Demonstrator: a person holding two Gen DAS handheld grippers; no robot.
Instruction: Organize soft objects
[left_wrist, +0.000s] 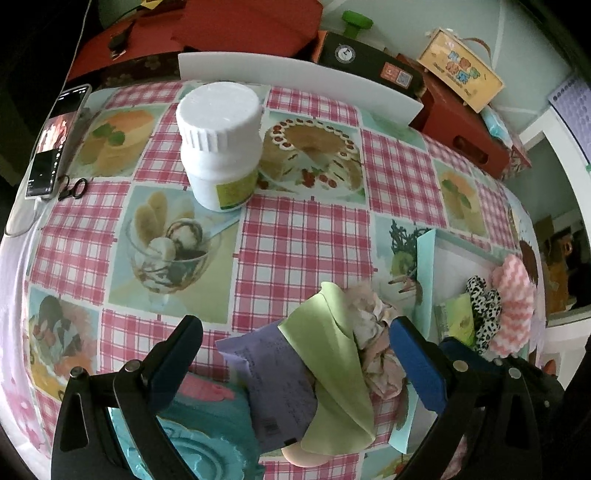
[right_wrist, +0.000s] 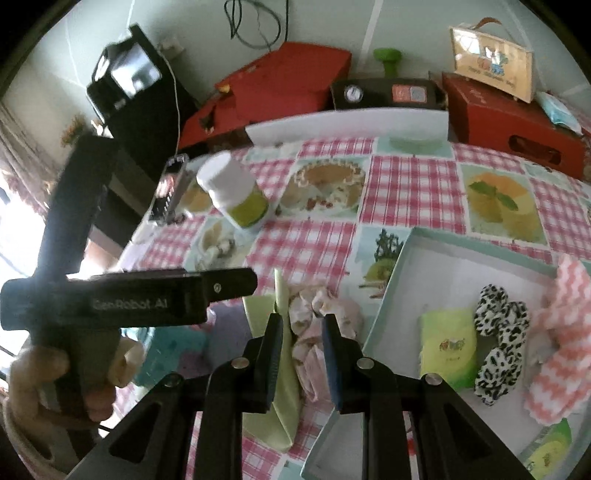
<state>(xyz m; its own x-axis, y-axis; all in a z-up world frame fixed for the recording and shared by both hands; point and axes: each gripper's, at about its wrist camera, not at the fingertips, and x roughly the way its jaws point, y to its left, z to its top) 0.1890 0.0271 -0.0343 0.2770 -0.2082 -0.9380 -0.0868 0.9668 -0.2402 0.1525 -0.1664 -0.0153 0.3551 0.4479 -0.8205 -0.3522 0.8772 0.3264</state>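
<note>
A pale floral scrunchie (left_wrist: 375, 332) lies on a light green cloth (left_wrist: 332, 362) on the checked tablecloth, beside a lilac paper packet (left_wrist: 273, 380). My left gripper (left_wrist: 291, 336) is open, its fingers wide on either side of this pile. In the right wrist view my right gripper (right_wrist: 303, 325) has its fingers closed around the scrunchie (right_wrist: 314, 325), with the green cloth (right_wrist: 284, 387) against the left finger. A pale blue tray (right_wrist: 402, 251) at right holds a leopard scrunchie (right_wrist: 498, 332), a pink zigzag cloth (right_wrist: 557, 354) and a green packet (right_wrist: 447, 347).
A white bottle (left_wrist: 221, 144) stands on the table's far side, with a phone (left_wrist: 55, 140) and small scissors (left_wrist: 72, 188) at the left edge. Red boxes (right_wrist: 509, 114) and a white board (left_wrist: 295, 85) line the back. A teal item (left_wrist: 192, 435) lies under the left gripper.
</note>
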